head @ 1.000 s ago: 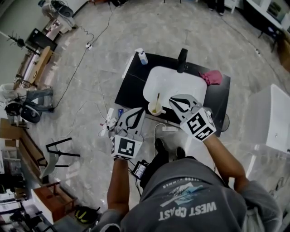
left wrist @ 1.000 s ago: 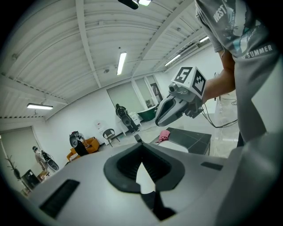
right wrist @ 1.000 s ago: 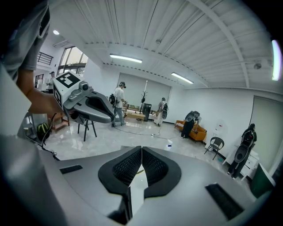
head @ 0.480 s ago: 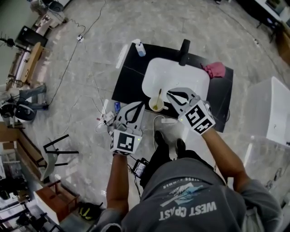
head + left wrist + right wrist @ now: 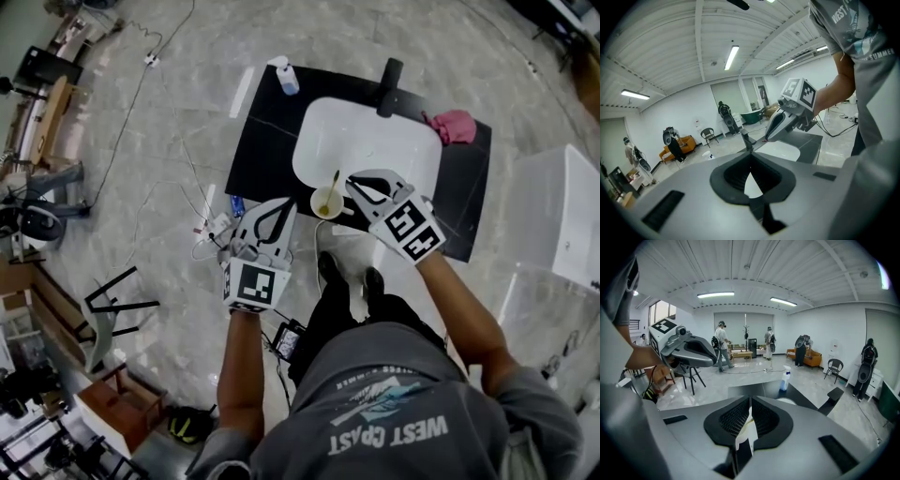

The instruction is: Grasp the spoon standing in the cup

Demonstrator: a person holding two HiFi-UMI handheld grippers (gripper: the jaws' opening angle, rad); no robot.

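A small pale cup point(image 5: 327, 204) stands at the near edge of the white board point(image 5: 375, 141), and a light spoon point(image 5: 333, 186) leans upright in it. My right gripper point(image 5: 353, 185) is just right of the cup with its tips pointing at the spoon, jaws shut and empty. My left gripper point(image 5: 284, 207) is left of the cup over the black table's point(image 5: 262, 141) near edge, also shut and empty. In the right gripper view point(image 5: 750, 400) a pale sliver shows behind the jaws. The left gripper view point(image 5: 750, 157) shows the right gripper point(image 5: 787, 117) ahead.
A spray bottle point(image 5: 286, 77) stands at the table's far left corner, a black upright object point(image 5: 388, 75) at the far edge, and a pink cloth point(image 5: 457, 126) at the right. Cables point(image 5: 214, 225) lie on the floor at the left. A white box point(image 5: 562, 225) stands at the right.
The head view has drifted, so the table sits higher in frame. Both grippers keep their places on either side of the cup and stay shut.
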